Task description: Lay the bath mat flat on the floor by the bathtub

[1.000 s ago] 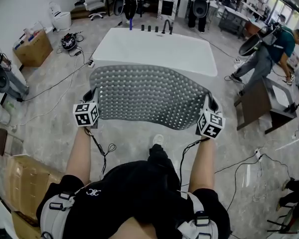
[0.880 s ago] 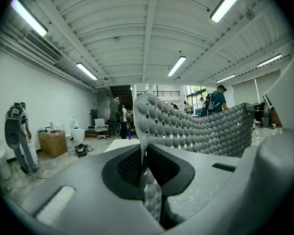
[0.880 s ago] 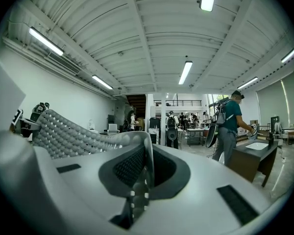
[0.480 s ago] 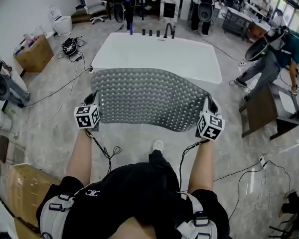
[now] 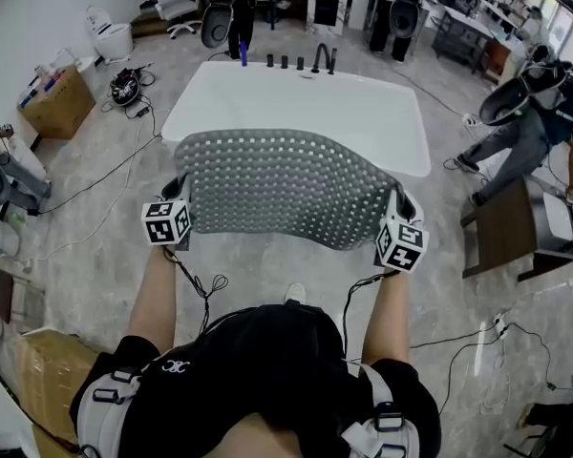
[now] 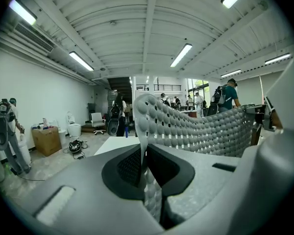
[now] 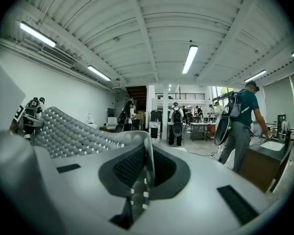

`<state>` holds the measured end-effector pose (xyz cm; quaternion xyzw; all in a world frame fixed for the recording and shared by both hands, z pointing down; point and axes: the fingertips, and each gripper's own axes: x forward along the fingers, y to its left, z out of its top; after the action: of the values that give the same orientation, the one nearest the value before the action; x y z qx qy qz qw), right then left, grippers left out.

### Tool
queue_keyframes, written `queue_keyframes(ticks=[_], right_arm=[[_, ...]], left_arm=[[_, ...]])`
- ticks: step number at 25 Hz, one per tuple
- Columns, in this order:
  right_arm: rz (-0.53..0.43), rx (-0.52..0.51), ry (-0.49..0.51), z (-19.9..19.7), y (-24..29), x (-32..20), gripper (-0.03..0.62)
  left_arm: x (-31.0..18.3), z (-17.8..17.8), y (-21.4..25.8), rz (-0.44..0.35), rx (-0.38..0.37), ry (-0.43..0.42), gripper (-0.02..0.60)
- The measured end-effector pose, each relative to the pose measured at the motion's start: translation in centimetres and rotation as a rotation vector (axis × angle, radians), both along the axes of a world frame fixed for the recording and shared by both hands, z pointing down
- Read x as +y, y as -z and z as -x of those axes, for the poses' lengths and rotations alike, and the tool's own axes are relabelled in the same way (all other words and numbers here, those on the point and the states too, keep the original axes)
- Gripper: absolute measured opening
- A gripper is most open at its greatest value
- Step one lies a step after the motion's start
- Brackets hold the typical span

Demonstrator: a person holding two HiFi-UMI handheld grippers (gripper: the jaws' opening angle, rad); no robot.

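A grey bath mat (image 5: pixel 286 187) with rows of bumps and holes hangs spread in the air between my two grippers, in front of a white bathtub (image 5: pixel 301 108) on the floor. My left gripper (image 5: pixel 179 191) is shut on the mat's left corner. My right gripper (image 5: pixel 394 201) is shut on its right corner. In the left gripper view the mat's edge (image 6: pixel 149 165) runs pinched between the jaws and arches away to the right. In the right gripper view the mat (image 7: pixel 78 131) arches off to the left from the closed jaws (image 7: pixel 139 180).
Black taps (image 5: pixel 315 58) stand at the tub's far rim. Cables (image 5: pixel 105 175) trail over the tiled floor at left. A cardboard box (image 5: pixel 53 103) sits far left, and a person (image 5: pixel 540 113) bends over a dark cabinet (image 5: pixel 516 227) at right. My foot (image 5: pixel 294 294) shows below the mat.
The bathtub has come closer and lower in the head view as I step toward it. Both grippers keep their hold on the mat, which stays spread at the same height.
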<state>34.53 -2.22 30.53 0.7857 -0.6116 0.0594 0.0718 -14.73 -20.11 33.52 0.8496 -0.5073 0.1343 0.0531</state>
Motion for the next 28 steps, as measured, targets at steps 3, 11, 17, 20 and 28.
queue_keyframes(ticks=[3,11,17,20,28], right_arm=[[0.026,-0.003,0.013,-2.0,-0.7,-3.4,0.018],[0.091,-0.039,0.051,-6.4,-3.2,-11.1,0.018],[0.177,-0.052,0.088,-6.4,-6.1,-15.2,0.018],[0.219,-0.06,0.087,-5.8,-7.8,-16.5,0.018],[0.35,-0.087,0.05,-2.7,-12.5,-20.2,0.018]], left_arm=[[-3.1,-2.4,-1.0,0.027,0.006,-0.001,0.02],[-9.1,-6.7,-2.8,0.095,-0.042,0.005,0.02],[-12.2,-5.5,-5.7,0.192,-0.065,0.021,0.02],[-13.5,-4.4,-7.5,0.241,-0.069,0.022,0.02],[-18.0,-1.9,-13.7,0.381,-0.103,-0.026,0.02]])
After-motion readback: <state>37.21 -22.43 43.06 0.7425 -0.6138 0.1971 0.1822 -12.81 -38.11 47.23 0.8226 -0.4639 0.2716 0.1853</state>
